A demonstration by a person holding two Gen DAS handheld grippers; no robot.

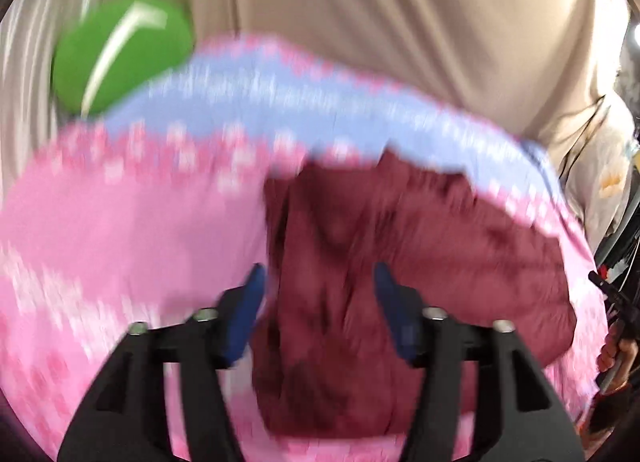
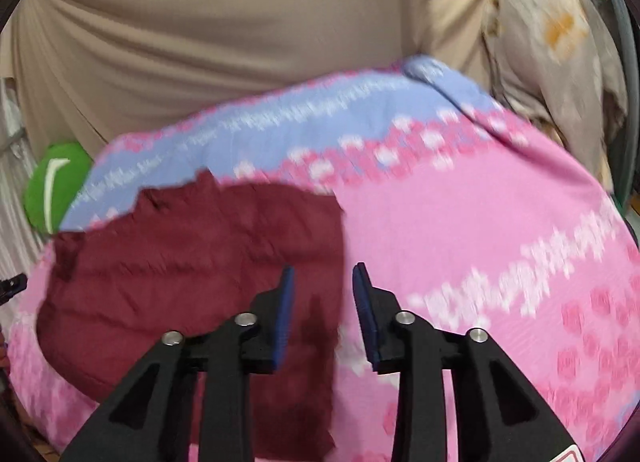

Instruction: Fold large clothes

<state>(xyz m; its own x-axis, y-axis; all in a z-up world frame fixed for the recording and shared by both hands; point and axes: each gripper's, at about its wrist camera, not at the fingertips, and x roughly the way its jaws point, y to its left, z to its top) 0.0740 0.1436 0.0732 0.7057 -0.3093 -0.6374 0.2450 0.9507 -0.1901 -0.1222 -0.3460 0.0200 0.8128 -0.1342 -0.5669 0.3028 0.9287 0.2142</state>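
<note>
A dark maroon garment (image 1: 400, 254) lies crumpled on a pink and lilac patterned bedspread (image 1: 120, 230). My left gripper (image 1: 318, 274) is open above the garment's near part, holding nothing. In the right wrist view the maroon garment (image 2: 192, 262) lies to the left, and its right edge runs under my right gripper (image 2: 323, 274). That gripper is open and empty above the edge, with the pink bedspread (image 2: 460, 222) to the right. Both views are motion-blurred.
A green cushion with a white swoosh (image 1: 120, 50) sits at the far left, also in the right wrist view (image 2: 52, 186). Beige fabric (image 1: 380, 14) hangs behind the bed. A pale floral pillow (image 2: 552, 42) lies at the far right. A hand with the other gripper (image 1: 616, 346) shows at the right edge.
</note>
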